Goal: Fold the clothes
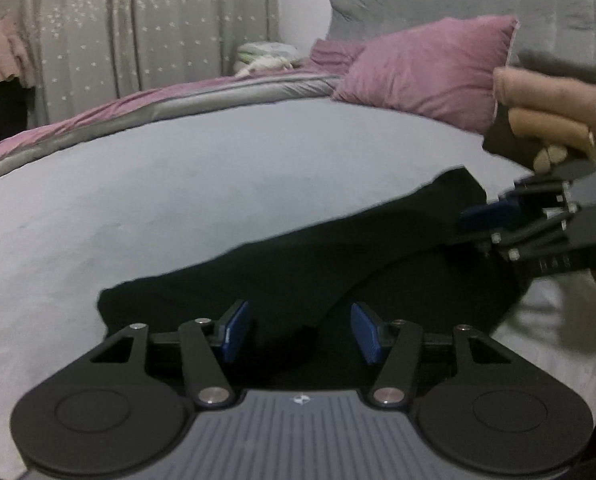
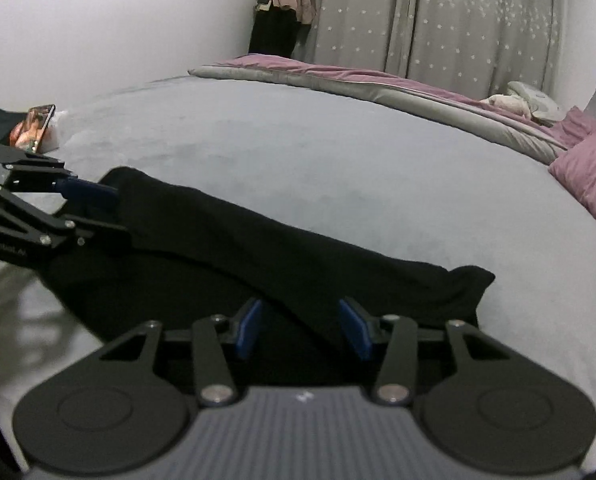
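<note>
Both tools, left tool [image 1: 300, 330] and right tool [image 2: 302, 328], hang spread and empty over the black garment [image 1: 338, 256], which lies folded long near the bed's [image 1: 178, 180] front edge (limp, light cloth, I'd judge), best pinched at its end corners

The garment [image 1: 338, 264] lies flat on the bed [image 1: 178, 184], spanning between both tongs. The left tongs [image 1: 301, 332] sit at one end, the right tongs [image 2: 301, 330] at the other. Pillows [image 1: 426, 68] lie beyond the garment at the headboard. A folded quilt [image 2: 338, 80] runs along the far edge.
</note>
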`<move>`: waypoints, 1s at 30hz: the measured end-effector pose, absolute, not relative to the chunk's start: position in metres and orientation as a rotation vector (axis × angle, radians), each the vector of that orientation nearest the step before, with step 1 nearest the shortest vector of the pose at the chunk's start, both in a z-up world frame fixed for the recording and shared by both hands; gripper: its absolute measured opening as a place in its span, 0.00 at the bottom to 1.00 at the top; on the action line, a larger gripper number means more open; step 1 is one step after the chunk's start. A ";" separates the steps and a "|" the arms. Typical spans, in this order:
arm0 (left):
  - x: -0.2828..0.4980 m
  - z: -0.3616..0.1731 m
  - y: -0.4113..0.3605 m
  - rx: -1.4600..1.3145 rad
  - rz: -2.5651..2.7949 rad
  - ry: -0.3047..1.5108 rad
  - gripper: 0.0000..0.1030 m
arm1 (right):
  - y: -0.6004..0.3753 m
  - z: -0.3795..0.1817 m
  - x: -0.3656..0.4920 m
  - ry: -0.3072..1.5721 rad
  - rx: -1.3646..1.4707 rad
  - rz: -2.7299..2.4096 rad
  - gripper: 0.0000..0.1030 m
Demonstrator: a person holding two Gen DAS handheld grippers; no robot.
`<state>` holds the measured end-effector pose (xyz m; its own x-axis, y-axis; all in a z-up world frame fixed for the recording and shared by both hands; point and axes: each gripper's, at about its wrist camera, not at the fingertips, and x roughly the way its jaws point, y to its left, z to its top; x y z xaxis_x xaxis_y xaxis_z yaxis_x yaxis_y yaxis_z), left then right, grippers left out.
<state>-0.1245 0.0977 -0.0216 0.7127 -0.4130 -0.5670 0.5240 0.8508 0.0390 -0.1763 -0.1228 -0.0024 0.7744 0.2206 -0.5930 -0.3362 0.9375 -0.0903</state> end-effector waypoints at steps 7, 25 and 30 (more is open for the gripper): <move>-0.137 -0.025 0.092 0.257 -0.483 0.552 0.07 | -0.125 -0.014 -0.171 0.624 -0.238 0.251 0.13; -0.130 -0.008 0.134 0.050 -0.644 0.641 0.38 | -0.149 0.009 -0.177 0.680 -0.124 0.423 0.39; -0.119 -0.002 0.135 -0.012 -0.608 0.596 0.49 | -0.167 0.019 -0.168 0.618 0.033 0.363 0.46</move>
<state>-0.1192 0.1353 -0.0018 0.6588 -0.5403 -0.5235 0.5337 0.8261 -0.1810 -0.1681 -0.1670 0.0186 0.7539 0.3429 -0.5605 -0.3230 0.9362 0.1382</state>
